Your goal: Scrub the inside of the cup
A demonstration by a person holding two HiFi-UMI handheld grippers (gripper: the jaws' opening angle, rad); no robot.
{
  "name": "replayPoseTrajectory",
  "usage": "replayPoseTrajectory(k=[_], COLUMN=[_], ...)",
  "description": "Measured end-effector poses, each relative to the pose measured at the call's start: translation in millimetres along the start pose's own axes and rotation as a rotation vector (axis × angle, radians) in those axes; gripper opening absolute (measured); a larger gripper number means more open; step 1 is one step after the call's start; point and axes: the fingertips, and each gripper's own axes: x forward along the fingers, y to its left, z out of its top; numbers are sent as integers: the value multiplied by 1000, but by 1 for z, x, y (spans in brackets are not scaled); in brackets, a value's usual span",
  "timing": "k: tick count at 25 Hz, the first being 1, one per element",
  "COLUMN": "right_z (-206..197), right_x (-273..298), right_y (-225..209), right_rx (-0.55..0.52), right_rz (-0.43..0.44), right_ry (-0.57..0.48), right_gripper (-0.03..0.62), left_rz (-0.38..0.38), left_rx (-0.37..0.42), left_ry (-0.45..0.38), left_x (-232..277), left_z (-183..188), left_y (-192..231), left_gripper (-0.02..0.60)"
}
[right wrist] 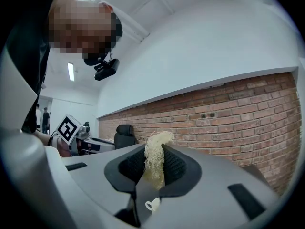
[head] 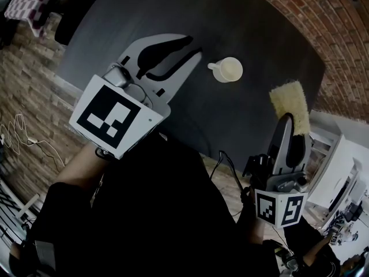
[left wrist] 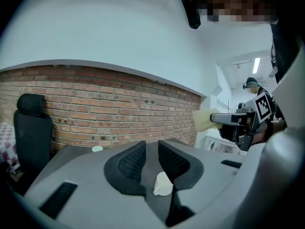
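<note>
A cream cup [head: 228,70] with its handle to the left stands upright on the dark table [head: 248,27]. My left gripper [head: 193,46] hovers just left of it, open, with nothing between its jaws. In the left gripper view the cup [left wrist: 163,184] shows low in the gap, ahead of the left gripper [left wrist: 152,149]. My right gripper [head: 291,123] is nearer the table's front right edge, shut on a pale yellow fibrous scrubber [head: 290,100] that sticks out past its tips. The scrubber [right wrist: 155,161] fills the right gripper [right wrist: 153,151], with the cup [right wrist: 153,204] far below.
A brick wall [left wrist: 119,104] runs behind the table. A black office chair [left wrist: 31,128] stands at the left end. A small pale green disc [left wrist: 97,149] lies far back on the table. White furniture [head: 340,172] sits off the right edge.
</note>
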Motion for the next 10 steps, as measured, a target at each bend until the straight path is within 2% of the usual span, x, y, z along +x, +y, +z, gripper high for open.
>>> replayPoseTrajectory(k=[10], right_z=[-3], right_x=[-7], right_y=[-4], right_rx=[-1], right_rz=[-26], right_ry=[3], right_gripper=[83], left_rz=[-16], left_rx=[-4], left_ry=[9], left_x=[3], left_z=[-7], left_y=[-5], left_gripper=[91])
